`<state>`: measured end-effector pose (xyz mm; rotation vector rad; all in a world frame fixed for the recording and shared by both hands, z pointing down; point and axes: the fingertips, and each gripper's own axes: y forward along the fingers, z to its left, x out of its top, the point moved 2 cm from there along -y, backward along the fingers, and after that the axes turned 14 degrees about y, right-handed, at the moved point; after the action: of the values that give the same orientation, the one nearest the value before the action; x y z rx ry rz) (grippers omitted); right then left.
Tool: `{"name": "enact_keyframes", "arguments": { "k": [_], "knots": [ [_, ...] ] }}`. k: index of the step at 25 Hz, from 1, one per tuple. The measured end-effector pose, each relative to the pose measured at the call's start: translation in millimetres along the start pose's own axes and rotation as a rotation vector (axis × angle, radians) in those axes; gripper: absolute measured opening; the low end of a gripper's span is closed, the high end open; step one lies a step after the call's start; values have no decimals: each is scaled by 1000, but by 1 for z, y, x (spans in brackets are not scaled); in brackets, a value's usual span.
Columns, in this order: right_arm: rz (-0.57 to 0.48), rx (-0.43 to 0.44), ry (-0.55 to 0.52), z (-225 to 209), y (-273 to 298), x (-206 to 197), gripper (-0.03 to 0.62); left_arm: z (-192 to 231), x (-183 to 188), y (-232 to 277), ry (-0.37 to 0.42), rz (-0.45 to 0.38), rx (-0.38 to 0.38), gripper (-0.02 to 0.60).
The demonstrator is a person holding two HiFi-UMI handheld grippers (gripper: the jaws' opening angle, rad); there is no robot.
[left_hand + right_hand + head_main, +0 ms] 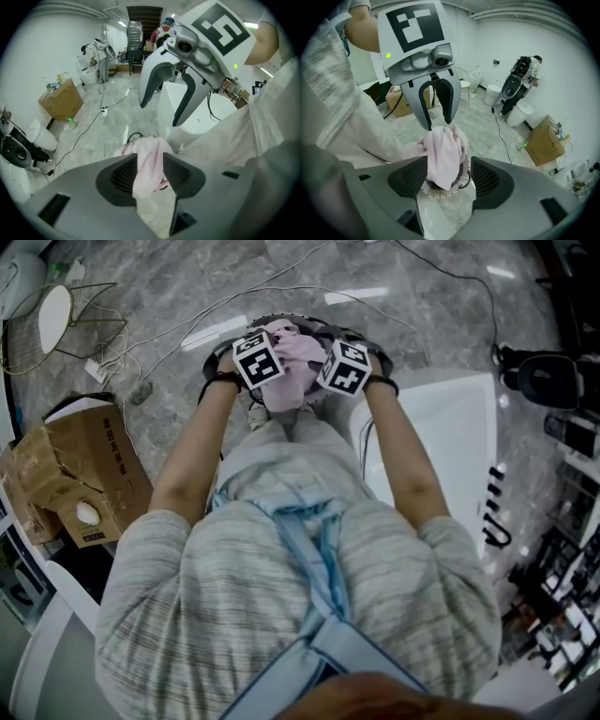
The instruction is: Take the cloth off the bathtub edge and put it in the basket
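You hold the cloth [291, 367] bunched between both claws, clear of the bathtub [450, 427] edge and hanging over the mouth of the basket [462, 184], which stands on the floor just beside the tub's end; both claws point steeply down, so the cloth should fall inside the rim rather than drape over it. Your left gripper [150, 169] is pinched on a fold, pads touching it on both sides; your right gripper [449, 173] has its jaws apart, the cloth resting against one pad only, with basket rim showing in the gap beside the other. That side looks ready to let go; the left pinch seems all that carries the cloth.
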<state>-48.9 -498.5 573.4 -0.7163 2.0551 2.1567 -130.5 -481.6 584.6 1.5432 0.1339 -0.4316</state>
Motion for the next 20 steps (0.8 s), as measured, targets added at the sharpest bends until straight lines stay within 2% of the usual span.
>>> {"name": "enact_keyframes", "arguments": {
  "k": [7, 10, 14, 17, 20],
  "knots": [
    [-62, -18, 70, -7, -12, 2, 261, 22, 12, -21, -59, -119, 77, 153],
    [-82, -17, 106, -10, -17, -3, 261, 26, 10, -27, -79, -138, 95, 153],
    [-88, -9, 126, -8, -20, -8, 262, 21, 8, -28, -92, -145, 80, 153],
    [-147, -14, 158, -10, -28, -3, 261, 19, 11, -30, -113, -170, 73, 153],
    [-237, -5, 234, -12, -43, 8, 261, 23, 16, -42, -157, -245, 85, 153]
  ]
}}
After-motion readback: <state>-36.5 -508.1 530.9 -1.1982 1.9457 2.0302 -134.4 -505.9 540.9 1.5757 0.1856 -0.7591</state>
